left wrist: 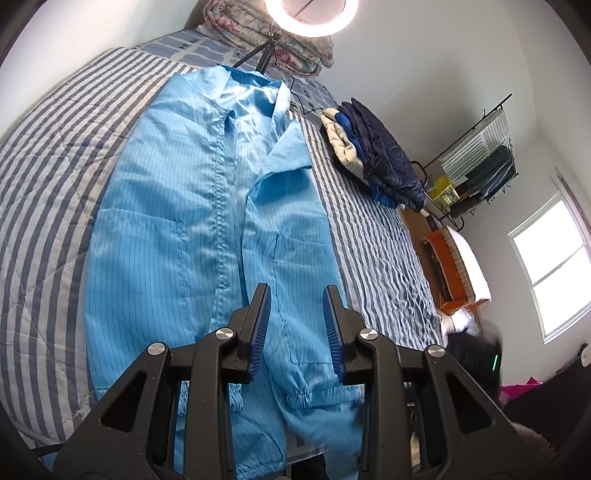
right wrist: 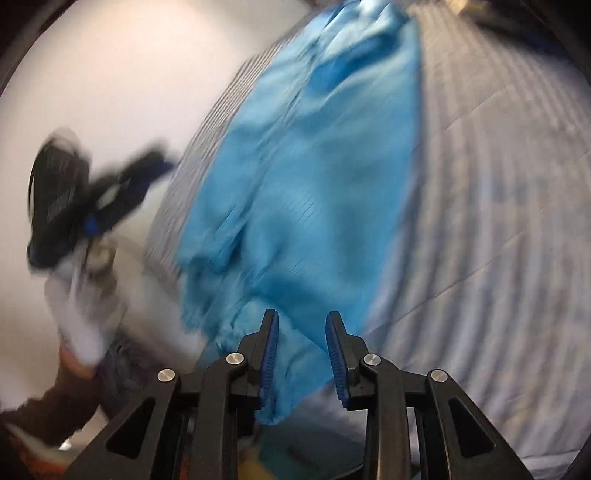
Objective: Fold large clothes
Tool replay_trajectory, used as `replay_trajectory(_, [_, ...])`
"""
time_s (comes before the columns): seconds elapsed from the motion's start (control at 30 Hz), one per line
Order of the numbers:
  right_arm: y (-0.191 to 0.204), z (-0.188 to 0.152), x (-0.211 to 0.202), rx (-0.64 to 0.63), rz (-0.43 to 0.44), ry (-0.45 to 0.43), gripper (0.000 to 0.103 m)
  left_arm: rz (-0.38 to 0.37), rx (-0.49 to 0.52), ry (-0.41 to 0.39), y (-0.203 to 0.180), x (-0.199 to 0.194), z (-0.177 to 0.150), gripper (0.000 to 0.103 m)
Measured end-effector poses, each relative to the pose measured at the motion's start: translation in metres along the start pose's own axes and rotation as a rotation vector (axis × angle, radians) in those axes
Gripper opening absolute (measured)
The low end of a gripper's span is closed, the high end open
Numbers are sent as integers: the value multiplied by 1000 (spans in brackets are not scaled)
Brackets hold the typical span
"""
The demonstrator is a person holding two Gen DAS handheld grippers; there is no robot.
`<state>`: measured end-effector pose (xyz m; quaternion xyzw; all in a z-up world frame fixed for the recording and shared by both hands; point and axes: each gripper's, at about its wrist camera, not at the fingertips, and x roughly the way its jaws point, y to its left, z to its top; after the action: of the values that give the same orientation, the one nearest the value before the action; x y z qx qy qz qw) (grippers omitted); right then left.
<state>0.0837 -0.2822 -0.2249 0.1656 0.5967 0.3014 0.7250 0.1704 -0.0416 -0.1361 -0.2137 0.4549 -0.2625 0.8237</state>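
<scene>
A large light-blue pinstriped coat [left wrist: 166, 240] lies front up on a striped bedspread [left wrist: 48, 177], collar at the far end, with its right sleeve folded down over the front. My left gripper [left wrist: 296, 291] hovers open above the hem and the elastic cuffs [left wrist: 299, 400]. In the blurred right wrist view the coat [right wrist: 314, 184] stretches away, and my right gripper [right wrist: 302, 315] stands open over its near edge. A flap of blue cloth lies between and under the jaws, and the pads are not pressing on it. The left gripper [right wrist: 92, 199] appears there as a dark blur held by a gloved hand [right wrist: 85, 295].
A pile of folded clothes [left wrist: 373, 155] sits on the bed to the right of the coat. A ring light [left wrist: 312, 18] on a stand and a folded quilt [left wrist: 273, 40] are at the head of the bed. A rack [left wrist: 476, 162], an orange stool [left wrist: 454, 269] and a window [left wrist: 557, 266] are on the right.
</scene>
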Motion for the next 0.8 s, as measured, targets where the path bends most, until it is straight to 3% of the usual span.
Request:
replay_trajectory(0.07, [22,-12,19,-90,-25,62,28,5,-1,2,2,0,1,28])
replay_trajectory(0.13, [36,-15,25,-148,-45,65,28,16,-5,10,4,2,-1,28])
replay_trajectory(0.3, [32,13,-25,-124,-48,-110,29,17,-31,45,8,9,0,28])
replay_trajectory(0.47, [13,66,-72,-73,-135,-260,29,50,28,47,-6,10,23,28])
replay_trajectory(0.57, [-8,102,-94,-28,-141,-326,29,85,88,56,-14,14,44,28])
replay_trajectory(0.8, [-42,180,-87,-8,-274,-379,27,187,222,59,-4,27,84,28])
